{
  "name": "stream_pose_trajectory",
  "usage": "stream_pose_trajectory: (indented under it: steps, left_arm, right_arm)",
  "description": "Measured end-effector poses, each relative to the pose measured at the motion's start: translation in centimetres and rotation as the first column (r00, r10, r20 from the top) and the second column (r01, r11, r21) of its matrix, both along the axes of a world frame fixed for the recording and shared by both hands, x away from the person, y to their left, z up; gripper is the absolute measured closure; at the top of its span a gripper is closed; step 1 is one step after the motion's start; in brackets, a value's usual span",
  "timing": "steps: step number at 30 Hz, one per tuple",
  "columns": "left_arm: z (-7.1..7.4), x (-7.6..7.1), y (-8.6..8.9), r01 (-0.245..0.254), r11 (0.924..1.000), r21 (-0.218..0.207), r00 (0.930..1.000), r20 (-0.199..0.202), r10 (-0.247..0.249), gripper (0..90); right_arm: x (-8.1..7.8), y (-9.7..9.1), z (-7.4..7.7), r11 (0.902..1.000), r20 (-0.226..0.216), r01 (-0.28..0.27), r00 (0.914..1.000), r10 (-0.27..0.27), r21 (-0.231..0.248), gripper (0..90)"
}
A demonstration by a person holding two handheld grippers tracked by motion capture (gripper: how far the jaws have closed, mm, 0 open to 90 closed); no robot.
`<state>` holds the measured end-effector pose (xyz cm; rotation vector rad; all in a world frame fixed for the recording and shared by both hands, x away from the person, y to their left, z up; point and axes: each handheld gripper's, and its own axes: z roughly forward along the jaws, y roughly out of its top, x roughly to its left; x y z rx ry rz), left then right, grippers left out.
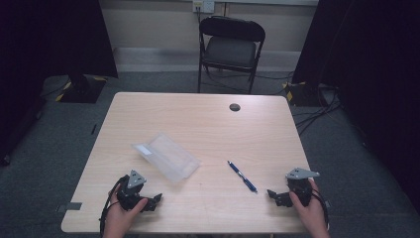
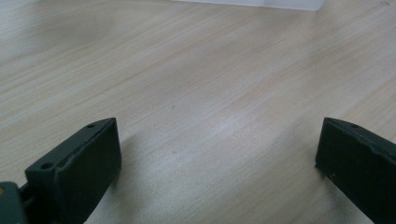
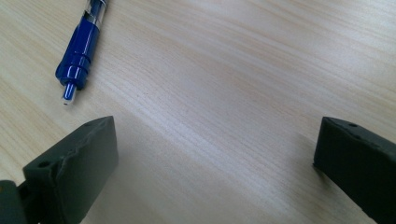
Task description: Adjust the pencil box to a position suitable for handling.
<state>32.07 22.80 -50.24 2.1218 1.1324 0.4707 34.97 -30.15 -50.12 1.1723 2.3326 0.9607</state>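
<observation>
Light wooden table with a few things on it

The table (image 1: pixel 208 124) has a pale wood-grain top with a dark round grommet hole (image 1: pixel 235 107) near its far edge. A clear plastic pouch (image 1: pixel 166 155) lies flat left of centre. A blue pen (image 1: pixel 242 176) lies slanted to the right of it, well apart. Both grippers rest at the near edge
</observation>
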Motion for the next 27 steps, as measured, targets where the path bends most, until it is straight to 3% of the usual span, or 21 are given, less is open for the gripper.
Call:
stream_pose_trajectory:
  steps: [9, 12, 13, 15, 17, 18, 20, 22, 27]
  left_arm:
    - [0.0, 0.0, 0.0, 0.002, 1.0, 0.002, 1.0, -0.002, -0.002, 0.0]
    - [0.3, -0.1, -0.2, 0.018, 0.9998, 0.009, 0.9995, -0.027, -0.017, 0.3]
    - [0.4, -0.2, -0.3, 0.017, 0.9998, 0.008, 0.9996, -0.022, -0.017, 2.7]
    - [0.5, -0.3, -0.3, 0.019, 0.9998, 0.006, 0.9998, -0.012, -0.019, 16.8]
    - [1.0, -0.7, -0.5, 0.02, 0.9992, -0.034, 0.9996, -0.019, -0.021, 21.7]
    - [1.3, -0.9, -0.7, 0.015, 0.9991, -0.039, 0.9998, -0.009, -0.016, 18.0]
    - [1.6, -1.0, -0.8, 0.017, 0.999, -0.041, 0.9999, -0.002, -0.017, 19.2]
    - [2.4, -1.1, -1.1, -0.002, 0.9951, -0.099, 1.0, -0.009, 0.001, 18.1]
    - [3.2, -0.8, -2.1, -0.015, 0.993, -0.117, 0.9997, -0.021, 0.013, 17.9]
  right_arm:
    - [0.0, 0.0, 0.0, 1.0, 0.0, 0.0, 1.0, 0.0, 0.0, 0.0]
    - [0.0, 0.0, 0.0, 1.0, 0.001, -0.001, 1.0, 0.001, 0.0, 0.0]
    - [0.0, 0.0, 0.0, 1.0, 0.002, -0.003, 1.0, 0.003, -0.001, 0.0]
    - [0.0, 0.0, 0.0, 1.0, 0.003, -0.003, 1.0, 0.003, -0.001, 0.0]
    - [0.0, 0.0, 0.0, 1.0, 0.002, -0.003, 1.0, 0.003, -0.001, 0.0]
    - [0.0, 0.0, 0.0, 1.0, 0.002, -0.003, 1.0, 0.003, -0.001, 0.0]
    - [0.0, 0.0, 0.0, 1.0, 0.002, -0.003, 1.0, 0.003, -0.001, 0.0]
    - [0.0, 0.0, 0.0, 1.0, 0.0, -0.001, 1.0, 0.001, 0.0, 0.0]
    - [0.0, 0.0, 0.0, 1.0, 0.0, 0.0, 1.0, 0.0, 0.0, 0.0]
